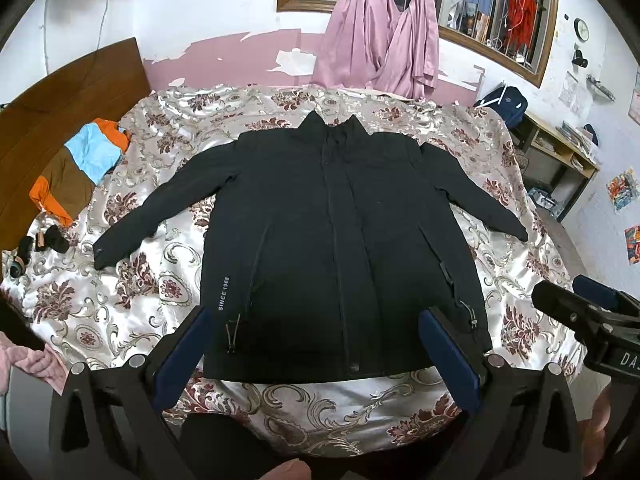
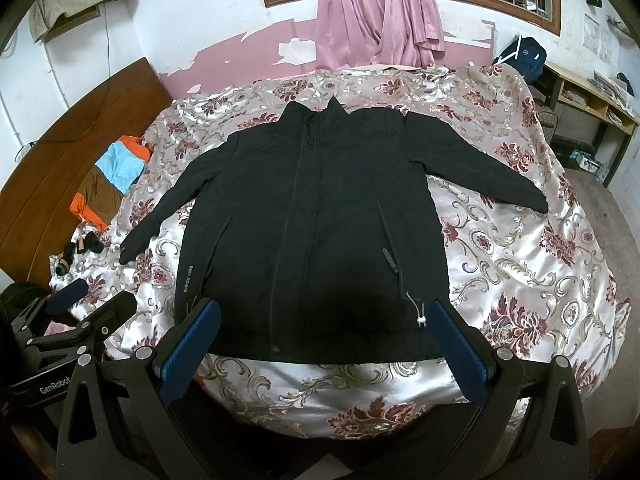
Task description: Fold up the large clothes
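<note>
Jacket (image 1: 320,240) reads "SINCE 1968"; left tongs (image 1: 316,356), right tongs (image 2: 324,350) spread apart.

"SINCE 1988" on jacket (image 1: 336,240) (white print)

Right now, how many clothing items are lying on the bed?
2 clear garments: the black jacket spread flat mid-bed, and an orange, blue and brown garment by the headboard. Small dark items near it are too small to identify.
</note>
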The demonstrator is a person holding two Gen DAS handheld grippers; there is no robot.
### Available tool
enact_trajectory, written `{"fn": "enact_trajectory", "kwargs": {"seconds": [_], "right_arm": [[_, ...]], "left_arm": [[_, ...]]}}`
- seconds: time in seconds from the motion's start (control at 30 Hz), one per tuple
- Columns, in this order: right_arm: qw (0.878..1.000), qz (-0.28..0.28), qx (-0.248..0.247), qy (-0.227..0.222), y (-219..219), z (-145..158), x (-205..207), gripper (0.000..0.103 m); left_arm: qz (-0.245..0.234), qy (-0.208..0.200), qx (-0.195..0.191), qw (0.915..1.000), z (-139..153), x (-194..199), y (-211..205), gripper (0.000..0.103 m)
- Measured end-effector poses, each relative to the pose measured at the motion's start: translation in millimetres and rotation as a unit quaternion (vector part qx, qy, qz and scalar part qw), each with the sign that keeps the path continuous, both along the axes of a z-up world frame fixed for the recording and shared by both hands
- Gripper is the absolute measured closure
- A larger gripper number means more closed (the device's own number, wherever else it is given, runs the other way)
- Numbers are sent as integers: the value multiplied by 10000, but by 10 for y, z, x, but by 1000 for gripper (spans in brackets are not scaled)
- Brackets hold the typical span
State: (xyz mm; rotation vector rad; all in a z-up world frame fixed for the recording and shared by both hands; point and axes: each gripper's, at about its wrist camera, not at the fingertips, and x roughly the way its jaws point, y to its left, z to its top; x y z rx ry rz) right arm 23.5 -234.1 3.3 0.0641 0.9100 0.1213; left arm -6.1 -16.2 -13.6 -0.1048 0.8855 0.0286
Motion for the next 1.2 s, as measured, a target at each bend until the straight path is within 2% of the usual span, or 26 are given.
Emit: {"fn": "enact_trajectory", "kwargs": {"seconds": [0.2,0.3,0.33,0.43,0.53,0.6,0.63,0.67,0.7,0.73,0.8,0.93,1.03,1.07,1.1,1.17,1.2], "right_arm": [[9998,-22,138,127,-57,-193,123,1],[9990,-29,412,185,-217,-436,210,1],[9984,-91,549,130,-337,-554,270,1],[9958,-246,838,-270,-656,-748,421,1],[9927,-563,1034,-277,-1005,-888,756,1],[9805,-912,1724,-252,-1520,-1043,1173,1],[9769,-1006,1871,-240,-1637,-1085,1278,1],[9654,-1326,2233,-244,-1998,-1209,1556,1],[9607,-1483,2333,-266,-2131,-1280,1675,1],[9501,-1803,2524,-332,-2455,-1422,1897,1],[9398,-2041,2717,-348,-2796,-1622,2160,1],[9080,-2531,3336,-99,-3804,-2239,2716,1],[8879,-2760,3681,-50,-4315,-2582,3026,1],[8780,-2918,3795,39,-4593,-2787,3152,1],[8733,-2939,3885,72,-4702,-2836,3230,1],[8524,-2978,4294,165,-5004,-3153,3416,1],[8458,-3002,4408,162,-5036,-3215,3454,1]], "left_arm": [[-267,376,-458,9979,-352,178,-85,0],[-431,647,-1149,9903,-681,368,-83,0],[-384,763,-1258,9884,-786,434,-78,0],[-335,1061,-1159,9870,-1016,676,-149,0],[-393,1178,-1039,9868,-1135,968,-286,0],[-476,1189,-1048,9862,-1159,1177,-357,0],[-515,1188,-1010,9864,-1168,1301,-411,0],[-567,1179,-945,9869,-1181,1446,-482,0],[-613,1159,-889,9874,-1195,1566,-541,0],[-651,1141,-838,9878,-1203,1698,-608,0],[-730,1102,-773,9882,-1237,1984,-742,0],[-832,992,-633,9896,-1314,2657,-1074,0],[-934,899,-657,9894,-1379,3076,-1347,0],[-974,899,-661,9890,-1405,3187,-1427,0],[-986,926,-654,9887,-1439,3314,-1525,0],[-1013,966,-721,9875,-1483,3471,-1662,0],[-1019,1000,-731,9871,-1515,3548,-1736,0]]}}
